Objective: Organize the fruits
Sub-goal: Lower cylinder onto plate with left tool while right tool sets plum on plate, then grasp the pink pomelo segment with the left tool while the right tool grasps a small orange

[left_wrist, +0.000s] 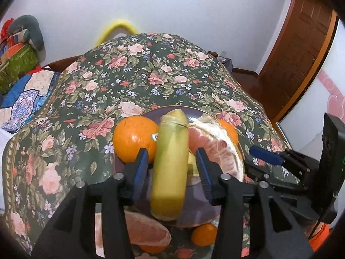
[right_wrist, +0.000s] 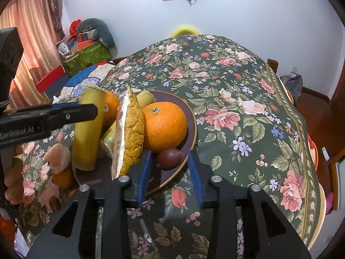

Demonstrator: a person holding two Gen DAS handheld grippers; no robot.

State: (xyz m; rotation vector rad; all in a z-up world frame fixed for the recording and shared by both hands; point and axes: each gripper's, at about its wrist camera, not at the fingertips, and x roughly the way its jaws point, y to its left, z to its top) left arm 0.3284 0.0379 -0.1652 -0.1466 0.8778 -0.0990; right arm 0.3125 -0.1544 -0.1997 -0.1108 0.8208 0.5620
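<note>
1. I judge the step in hand to be setting the banana onto the plate, which sits toward the near edge of the table under its floral cloth.
2. My left gripper has its blue fingers spread on either side of the banana with a gap showing on each side, so I read it as apart and not gripping; the banana is blurred, perhaps dropping or just freed.
3. My right gripper is wide apart and empty, straddling the plate's near rim and a small dark purple fruit.
4. Already on the plate: two oranges, a pomelo wedge standing on edge, another banana behind.
5. Off the plate, at the near edge, lie a pomelo piece and a small tangerine.
6. Next, I'd lift the left gripper clear, then fetch those strays; the crowded plate calls for gentle placing.
</note>
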